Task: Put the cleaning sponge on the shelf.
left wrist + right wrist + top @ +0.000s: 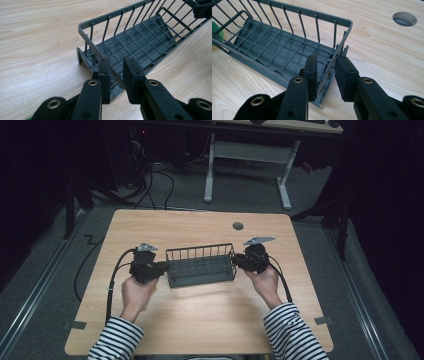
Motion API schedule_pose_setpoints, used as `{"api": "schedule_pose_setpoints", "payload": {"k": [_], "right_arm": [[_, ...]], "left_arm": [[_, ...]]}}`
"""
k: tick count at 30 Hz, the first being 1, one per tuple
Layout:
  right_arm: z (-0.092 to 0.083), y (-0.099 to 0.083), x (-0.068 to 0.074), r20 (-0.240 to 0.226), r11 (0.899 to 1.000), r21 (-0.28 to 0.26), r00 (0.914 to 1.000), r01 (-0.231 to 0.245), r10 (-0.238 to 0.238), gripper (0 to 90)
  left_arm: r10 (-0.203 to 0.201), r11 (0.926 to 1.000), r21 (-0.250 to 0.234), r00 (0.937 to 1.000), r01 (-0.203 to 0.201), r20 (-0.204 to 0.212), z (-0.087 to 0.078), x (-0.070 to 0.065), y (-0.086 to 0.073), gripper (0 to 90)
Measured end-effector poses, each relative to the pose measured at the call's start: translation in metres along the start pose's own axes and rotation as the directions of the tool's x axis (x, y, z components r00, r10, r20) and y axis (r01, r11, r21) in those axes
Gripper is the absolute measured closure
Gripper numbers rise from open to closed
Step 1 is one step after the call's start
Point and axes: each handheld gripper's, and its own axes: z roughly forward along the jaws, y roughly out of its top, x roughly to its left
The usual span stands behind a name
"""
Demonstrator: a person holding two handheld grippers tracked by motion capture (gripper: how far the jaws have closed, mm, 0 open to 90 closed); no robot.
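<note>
Fingers (pixel 105 75) of the left gripper (pixel 161 268) are clamped on the near end rail of the grey wire basket (pixel 201 266); one finger sits inside the rim, the other outside. Right gripper (pixel 237 261) is likewise closed on the opposite end rail, its fingers (pixel 312 72) straddling the wire. Basket sits on the wooden tabletop (pixel 200 315), mid-width, between both hands, empty. Beyond it, a round cable hole (pixel 238 226) lies near the far edge.
</note>
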Motion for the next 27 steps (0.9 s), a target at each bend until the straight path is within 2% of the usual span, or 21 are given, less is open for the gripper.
{"api": "schedule_pose_setpoints", "payload": {"k": [8,9,11,15,19,21,27], "right_arm": [[0.0,-0.001,0.0,0.006,1.0,0.0,1.0,0.001,-0.001,68.6],[-0.001,-0.001,-0.001,0.012,1.0,-0.002,0.9998,-0.013,0.013,59.8],[-0.002,-0.001,-0.003,0.009,1.0,-0.009,0.9997,-0.024,0.024,54.3],[-0.008,-0.003,-0.006,0.014,0.998,-0.045,0.9988,-0.045,0.046,45.5],[-0.016,-0.009,-0.009,0.007,0.995,-0.079,0.9978,-0.066,0.066,44.8],[-0.021,-0.014,-0.01,0.013,0.994,-0.077,0.9971,-0.074,0.075,43.7],[-0.04,-0.022,-0.014,0.036,0.991,-0.117,0.9972,-0.061,0.066,43.9]], "left_arm": [[0.005,1.0,-0.001,0.9999,-0.005,-0.011,0.002,-0.001,0.0,73.2],[0.006,1.0,0.0,0.9999,-0.006,-0.015,0.003,-0.001,-0.001,70.8],[-0.001,1.0,0.0,0.9999,0.001,-0.015,0.003,-0.001,0.0,65.5],[-0.023,0.9992,-0.032,0.9996,0.023,-0.017,-0.001,0.0,0.0,55.0],[-0.043,0.9977,-0.053,0.9988,0.041,-0.025,-0.003,0.004,-0.006,46.2],[-0.061,0.9964,-0.06,0.9979,0.059,-0.02,-0.004,0.007,-0.01,43.8],[-0.06,0.995,-0.082,0.9979,0.057,-0.024,-0.012,0.008,-0.018,39.4]]}}
